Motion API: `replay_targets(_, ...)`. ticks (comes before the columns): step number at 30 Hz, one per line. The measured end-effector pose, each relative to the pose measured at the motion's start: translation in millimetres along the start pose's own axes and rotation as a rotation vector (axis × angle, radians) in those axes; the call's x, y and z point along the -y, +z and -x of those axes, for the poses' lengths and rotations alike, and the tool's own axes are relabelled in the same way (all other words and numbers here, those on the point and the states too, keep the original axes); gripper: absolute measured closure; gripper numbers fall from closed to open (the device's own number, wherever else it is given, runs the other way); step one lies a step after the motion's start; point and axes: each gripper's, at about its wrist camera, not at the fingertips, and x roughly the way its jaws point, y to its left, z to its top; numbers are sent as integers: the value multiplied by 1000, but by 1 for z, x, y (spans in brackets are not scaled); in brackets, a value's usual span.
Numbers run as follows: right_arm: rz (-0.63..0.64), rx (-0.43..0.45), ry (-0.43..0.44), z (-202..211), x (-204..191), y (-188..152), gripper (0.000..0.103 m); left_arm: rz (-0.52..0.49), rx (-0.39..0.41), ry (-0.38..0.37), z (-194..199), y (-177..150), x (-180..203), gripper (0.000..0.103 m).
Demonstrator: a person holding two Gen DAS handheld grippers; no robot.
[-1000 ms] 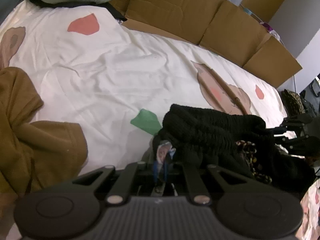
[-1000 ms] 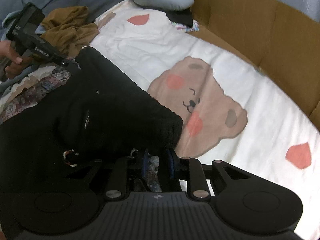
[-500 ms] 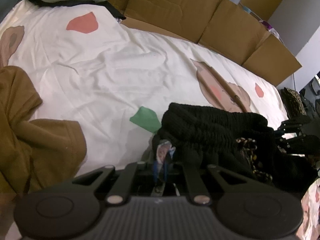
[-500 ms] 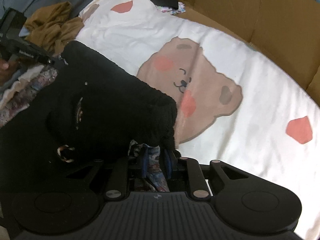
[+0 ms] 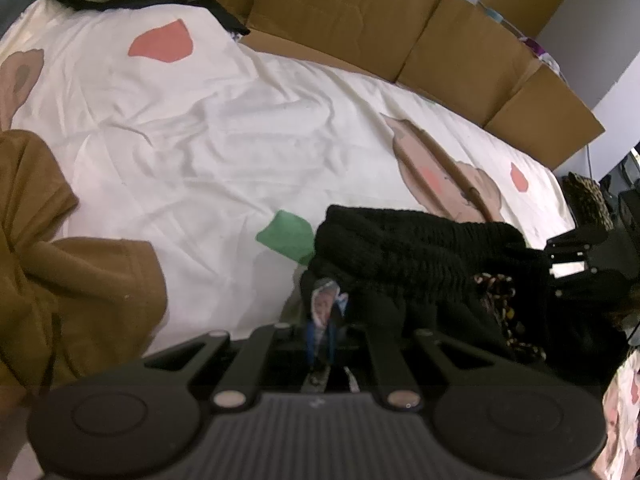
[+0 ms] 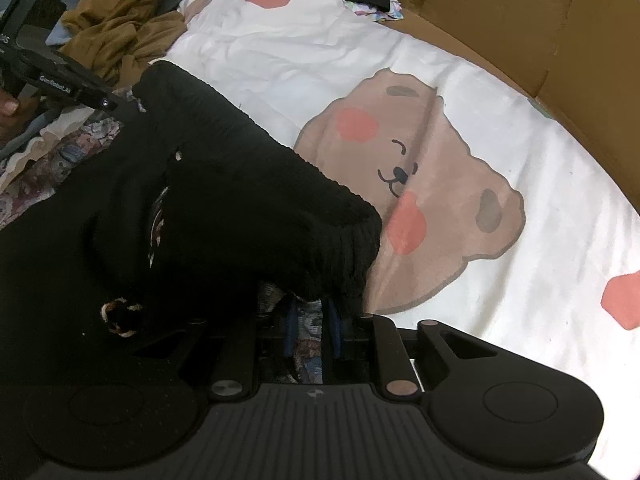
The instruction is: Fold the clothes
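We have each gripper, left gripper and right gripper, with jaws closed tight on a corner of the black ribbed knit garment with patterned lining, stretched between them over the cream bear-print bedsheet, ready, we judge, for folding.

Soft indoor light, fisheye-warped edges

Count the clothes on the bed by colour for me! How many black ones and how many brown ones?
Black: 1, the knit garment both grippers hold
Brown: 1, the crumpled top lying at the side
Total: 2
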Motion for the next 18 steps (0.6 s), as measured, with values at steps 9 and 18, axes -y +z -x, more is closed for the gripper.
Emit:
replay_targets(9, 78, 10, -144, 28, 11, -2, 100, -13, 37, -10, 10, 8, -1, 97)
replay_targets(18, 121, 18, -278, 34, 27, 3, 101, -50, 98, -4, 15, 31, -3, 98)
